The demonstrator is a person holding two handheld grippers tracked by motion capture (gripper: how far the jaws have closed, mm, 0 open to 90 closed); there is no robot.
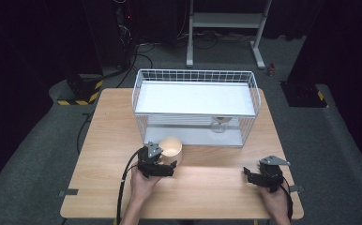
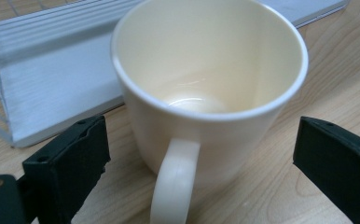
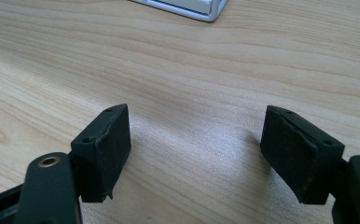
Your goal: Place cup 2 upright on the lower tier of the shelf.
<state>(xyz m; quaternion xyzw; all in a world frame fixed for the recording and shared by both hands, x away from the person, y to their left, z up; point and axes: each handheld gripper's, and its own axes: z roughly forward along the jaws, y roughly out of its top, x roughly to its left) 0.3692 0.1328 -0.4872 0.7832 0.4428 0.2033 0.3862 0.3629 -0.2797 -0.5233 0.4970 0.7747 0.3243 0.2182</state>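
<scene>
Nearest to the person, the right gripper (image 1: pixel 259 177) rests low over the table (image 1: pixel 207 187) at its right front part, and its jaws stand apart with only bare wood between them. It is well apart from the work, so I see little risk from it, except that its cable may drag if the hand moves suddenly.

A little farther, the left gripper (image 1: pixel 162 168) is just in front of the mug (image 2: pixel 206 88). Its jaws are also apart, one on each side of the mug, and the pads (image 2: pixel 82 158) do not touch the wall. The mug stands upright on the table, empty, with its handle (image 2: pixel 174 182) turned toward the gripper and lying between the jaws.

Here is the main danger, in my judgement. If the jaws close now, they may catch the handle unevenly, or press on the smooth round wall, and the mug could turn or slip out. A push forward before closing could slide the mug or tip it.

Behind the mug is the wire rack (image 1: pixel 195 77), with its shelf edge very near. A mug that is lifted carelessly could knock against the wires. Deeper under the shelf stands a small glass (image 1: pixel 220 125), which a long reach could hit.
</scene>
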